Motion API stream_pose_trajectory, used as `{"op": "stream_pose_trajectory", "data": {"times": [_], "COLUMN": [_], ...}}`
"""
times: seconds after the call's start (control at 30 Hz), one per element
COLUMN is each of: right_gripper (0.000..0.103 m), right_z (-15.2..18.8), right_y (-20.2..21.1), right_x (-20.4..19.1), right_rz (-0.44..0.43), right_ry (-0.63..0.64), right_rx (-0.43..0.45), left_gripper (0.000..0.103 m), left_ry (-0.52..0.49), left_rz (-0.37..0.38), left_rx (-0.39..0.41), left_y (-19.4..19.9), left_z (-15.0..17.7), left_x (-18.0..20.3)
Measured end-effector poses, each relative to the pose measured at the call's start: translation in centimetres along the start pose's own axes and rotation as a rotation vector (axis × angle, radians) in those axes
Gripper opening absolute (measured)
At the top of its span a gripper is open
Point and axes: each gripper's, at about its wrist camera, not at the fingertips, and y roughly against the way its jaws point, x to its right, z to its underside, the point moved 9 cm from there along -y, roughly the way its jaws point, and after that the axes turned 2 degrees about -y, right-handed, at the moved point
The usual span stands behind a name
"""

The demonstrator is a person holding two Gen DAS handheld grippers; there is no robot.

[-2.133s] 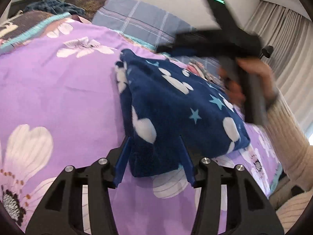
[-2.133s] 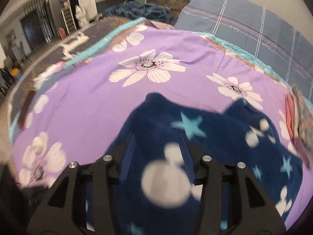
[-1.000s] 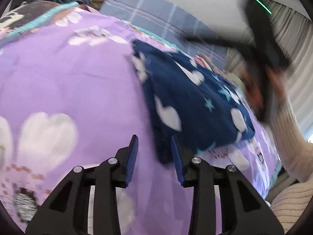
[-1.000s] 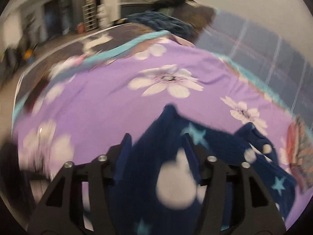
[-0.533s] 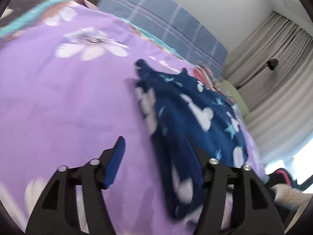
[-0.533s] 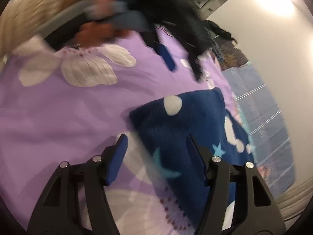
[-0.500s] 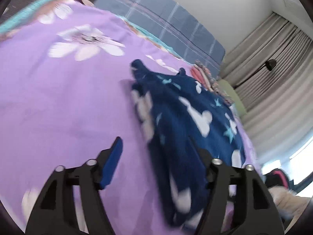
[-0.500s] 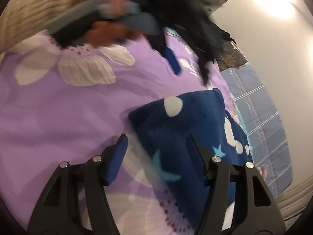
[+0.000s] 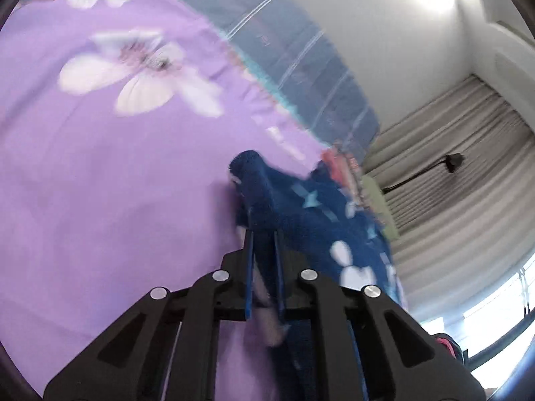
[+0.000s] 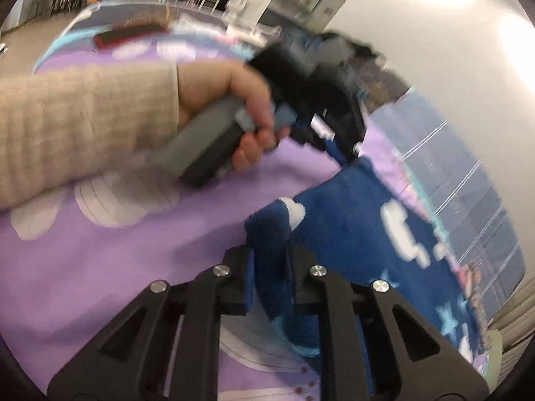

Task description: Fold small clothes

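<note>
A dark blue fleece garment with white blobs and pale blue stars (image 9: 301, 214) lies partly folded on the purple bed cover printed with large white flowers (image 9: 100, 183), towards its right side, near a grey-blue checked pillow (image 9: 294, 67) at the far end. The left tool (image 9: 264, 244) has its blue pads pressed nearly together on the garment's near left edge, a ridge of fleece pinched between them. The right tool (image 10: 269, 254) is closing on the near corner of the same garment (image 10: 351, 234), with a thick fold of fleece between its pads. In the right wrist view the person's hand (image 10: 234, 107), in a cream knitted sleeve (image 10: 83, 123), holds the left tool's grey handle, its tip touching the garment's far corner. The step in hand looks like taking hold of one edge at two points for another fold. The next move probably calls for lifting both corners together, evenly, and carrying them across onto the opposite edge without dragging the lower layers out of line.
</note>
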Motion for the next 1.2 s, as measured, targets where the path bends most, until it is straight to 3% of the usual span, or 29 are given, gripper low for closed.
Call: {"op": "stream_pose_trajectory", "data": {"times": [0.1, 0.17, 0.23, 0.3, 0.37, 0.47, 0.53, 0.7, 0.73, 0.77, 0.8, 0.83, 0.87, 1.07, 1.2], "right_gripper": [0.027, 0.038, 0.039, 0.046, 0.052, 0.059, 0.062, 0.067, 0.065, 0.056, 0.040, 0.032, 0.023, 0.018, 0.018], "right_z": [0.3, 0.0, 0.3, 1.0, 1.8, 2.9, 3.7, 1.8, 1.5, 1.4, 1.4, 1.4, 1.0, -0.2, -0.7], "right_y": [-0.1, 0.7, 1.5, 2.1, 2.6, 1.9, 1.1, -0.3, -0.8, -1.1, -1.4, -1.5, -1.4, 2.4, 4.7], "right_x": [-0.6, -0.7, -0.1, 0.7, 1.5, 1.5, 1.2, 0.8, 0.8, 0.8, 1.0, 1.2, 1.3, 5.7, 8.6], "right_rz": [0.033, 0.024, 0.023, 0.031, 0.048, 0.072, 0.079, 0.154, 0.172, 0.175, 0.174, 0.177, 0.175, 0.057, 0.050], "right_ry": [0.042, 0.045, 0.029, 0.018, 0.005, -0.001, -0.011, 0.040, 0.050, 0.049, 0.041, 0.029, 0.018, -0.264, -0.359], "right_rx": [-0.007, 0.015, 0.019, 0.019, 0.007, -0.050, -0.080, -0.031, -0.026, -0.028, -0.039, -0.045, -0.035, 0.070, 0.130], "left_gripper": [0.024, 0.044, 0.056, 0.058, 0.069, 0.070, 0.070, 0.070, 0.068, 0.060, 0.051, 0.035, 0.030, 0.026, 0.026], "left_ry": [-0.003, 0.008, 0.001, -0.033, -0.047, -0.099, -0.101, -0.098, -0.102, -0.105, -0.106, -0.100, -0.097, -0.181, -0.239], "left_rz": [0.002, 0.009, 0.017, 0.041, 0.035, 0.006, 0.007, 0.005, -0.005, -0.012, -0.010, 0.004, 0.005, -0.025, -0.052], "left_rx": [0.027, 0.027, 0.018, 0.016, -0.030, -0.038, -0.045, -0.048, -0.051, -0.056, -0.073, -0.088, -0.089, -0.046, -0.054], "left_y": [0.3, 0.6, 1.0, 1.3, 0.1, -1.0, -1.6, -2.5, -2.9, -3.1, -3.4, -3.6, -3.6, -2.2, -2.2], "left_z": [0.3, 0.1, 0.2, 0.6, 1.4, 1.8, 1.5, 0.7, 0.5, 0.4, 0.4, 0.4, 0.3, -1.5, -2.4], "left_x": [-0.3, -0.1, 0.6, 1.3, 1.8, 2.0, 2.3, 2.3, 2.3, 2.3, 2.5, 2.7, 3.1, 7.5, 10.2]}}
